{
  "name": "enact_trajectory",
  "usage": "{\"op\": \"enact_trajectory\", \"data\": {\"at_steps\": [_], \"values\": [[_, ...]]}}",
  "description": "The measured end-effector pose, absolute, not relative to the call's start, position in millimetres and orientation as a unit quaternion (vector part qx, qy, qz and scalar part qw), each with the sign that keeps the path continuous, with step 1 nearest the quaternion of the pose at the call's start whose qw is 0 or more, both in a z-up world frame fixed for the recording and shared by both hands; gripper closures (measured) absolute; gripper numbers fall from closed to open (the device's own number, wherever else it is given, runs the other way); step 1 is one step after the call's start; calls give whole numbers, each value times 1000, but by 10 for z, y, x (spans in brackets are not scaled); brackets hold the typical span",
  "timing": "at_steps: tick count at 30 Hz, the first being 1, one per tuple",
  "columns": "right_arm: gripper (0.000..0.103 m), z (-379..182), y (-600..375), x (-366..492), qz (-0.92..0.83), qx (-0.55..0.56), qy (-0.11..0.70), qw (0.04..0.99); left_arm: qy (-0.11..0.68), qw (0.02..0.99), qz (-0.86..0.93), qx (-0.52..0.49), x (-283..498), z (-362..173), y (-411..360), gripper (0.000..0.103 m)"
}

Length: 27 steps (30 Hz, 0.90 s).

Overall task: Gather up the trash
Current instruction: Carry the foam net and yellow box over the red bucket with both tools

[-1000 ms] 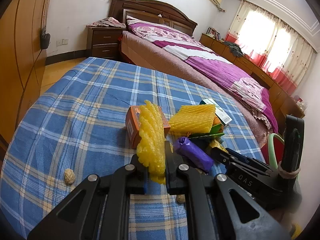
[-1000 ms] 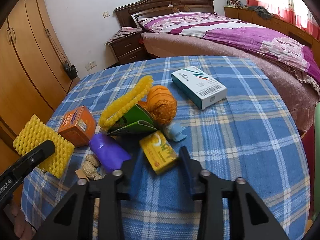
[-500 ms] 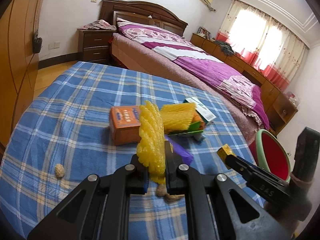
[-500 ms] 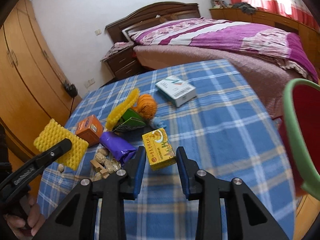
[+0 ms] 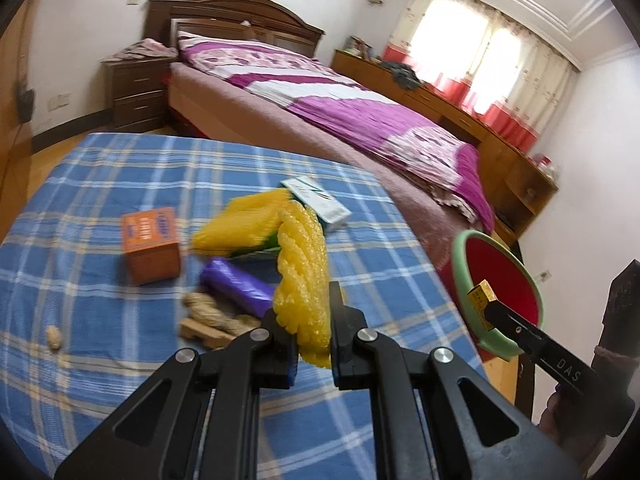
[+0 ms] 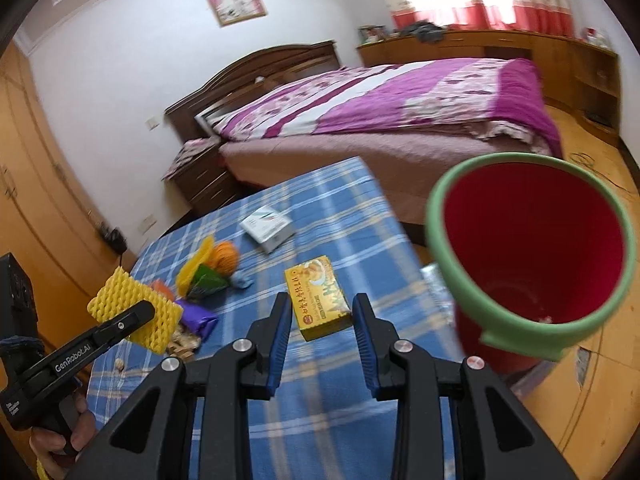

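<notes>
**Ana:** Left wrist view first: what could have gone wrong? The left gripper (image 5: 310,332) was clamped tight on the yellow foam net (image 5: 302,280), gripped only by its lower part, so most of it stood free above the fingers.

**Ben:** My guess was that soft mesh could slip or snag on the way to the bin. The right gripper (image 6: 322,320) held the yellow box (image 6: 320,298) between its blue pads at a narrow opening, carried above the table, with the red bin (image 6: 532,256) just to its right. If the box was let go short of the green rim, it could have hit the edge and fallen to the floor.

**Ana:** And around them?

**Ben:** Left of and beyond the left gripper lay the orange box (image 5: 151,244), the purple roll (image 5: 240,288), some peanuts (image 5: 208,312) and a second foam net (image 5: 244,224); further ahead, the white carton (image 5: 318,200). All rested on the checked tablecloth (image 5: 100,184). Nothing stood between the right gripper and the bin; the left had the table corner to cross.
</notes>
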State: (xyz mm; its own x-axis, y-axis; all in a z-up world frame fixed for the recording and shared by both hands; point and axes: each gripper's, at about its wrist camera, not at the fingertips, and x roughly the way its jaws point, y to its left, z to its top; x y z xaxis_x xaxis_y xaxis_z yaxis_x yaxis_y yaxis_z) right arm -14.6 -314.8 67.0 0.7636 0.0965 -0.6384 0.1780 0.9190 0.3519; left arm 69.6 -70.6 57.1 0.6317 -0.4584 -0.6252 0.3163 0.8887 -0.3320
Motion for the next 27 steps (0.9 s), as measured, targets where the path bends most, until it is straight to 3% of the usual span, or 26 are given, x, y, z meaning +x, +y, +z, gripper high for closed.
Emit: {"op": "enact_trajectory", "data": {"at_steps": [27], "values": [[68,427,-4648,-703,-179,294,299,890,401,843,-359,23,783,638,-2620,92]]}}
